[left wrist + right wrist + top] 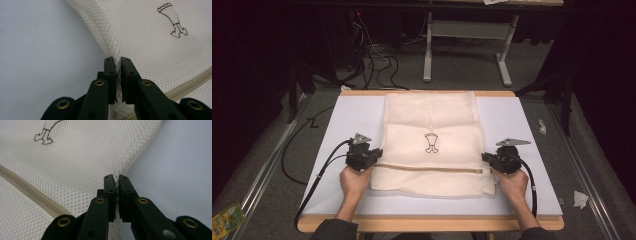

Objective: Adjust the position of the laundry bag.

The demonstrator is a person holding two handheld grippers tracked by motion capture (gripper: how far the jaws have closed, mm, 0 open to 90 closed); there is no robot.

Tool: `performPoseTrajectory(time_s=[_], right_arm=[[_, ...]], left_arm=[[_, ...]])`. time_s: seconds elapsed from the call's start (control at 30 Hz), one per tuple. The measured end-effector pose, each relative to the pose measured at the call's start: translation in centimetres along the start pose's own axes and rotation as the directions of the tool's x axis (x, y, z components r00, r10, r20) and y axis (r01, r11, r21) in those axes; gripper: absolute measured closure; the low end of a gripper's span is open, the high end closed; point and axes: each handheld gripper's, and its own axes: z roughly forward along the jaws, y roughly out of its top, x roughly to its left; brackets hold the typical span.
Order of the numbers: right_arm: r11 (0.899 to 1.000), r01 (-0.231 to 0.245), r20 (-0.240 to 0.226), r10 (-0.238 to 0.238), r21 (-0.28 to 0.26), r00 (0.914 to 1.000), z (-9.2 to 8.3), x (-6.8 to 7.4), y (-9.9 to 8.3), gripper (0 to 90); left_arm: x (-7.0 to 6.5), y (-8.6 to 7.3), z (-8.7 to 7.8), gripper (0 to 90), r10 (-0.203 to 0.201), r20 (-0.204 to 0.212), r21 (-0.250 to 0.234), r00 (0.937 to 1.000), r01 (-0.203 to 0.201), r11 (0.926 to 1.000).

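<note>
White table (522, 120): both grippers' jaws pinch mesh laundry bag (432, 125) edges.

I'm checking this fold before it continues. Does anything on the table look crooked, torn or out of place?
Nothing looks damaged. The mesh laundry bag lies fairly square on the white board, its near part folded over, zipper running straight across. The left gripper and right gripper each pinch a side edge. Small paper scraps lie on the floor.

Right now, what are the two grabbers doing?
Left gripper: closed, pinching the mesh bag at its left edge.
Right gripper: closed, pinching its right edge.
</note>
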Motion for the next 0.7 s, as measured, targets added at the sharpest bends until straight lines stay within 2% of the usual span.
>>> performPoseTrajectory(time_s=[0.13,0.33,0.5,0.7], right_arm=[[1.000,0.003,-0.007,-0.003,0.002,1.0000,0.0,0.6,0.1,87.1],[1.000,0.013,-0.021,-0.013,0.007,0.9997,0.5,1.4,-0.1,87.0],[1.000,0.022,-0.026,-0.022,0.005,0.9994,0.7,2.1,-0.3,86.4],[1.000,0.012,-0.027,-0.012,-0.004,0.9996,0.8,2.1,-0.8,85.4]], left_arm=[[0.1,-0.6,-0.4,83.8,0.021,-0.021,0.012,0.9995,-0.021,0.9997],[0.8,-1.4,-0.8,83.5,0.003,-0.035,0.013,0.9994,-0.003,0.9999],[1.0,-1.8,-1.0,82.6,0.003,-0.045,0.016,0.9990,-0.002,0.9999],[0.8,-2.4,-0.6,81.6,0.033,-0.067,0.026,0.9972,-0.031,0.9992]])
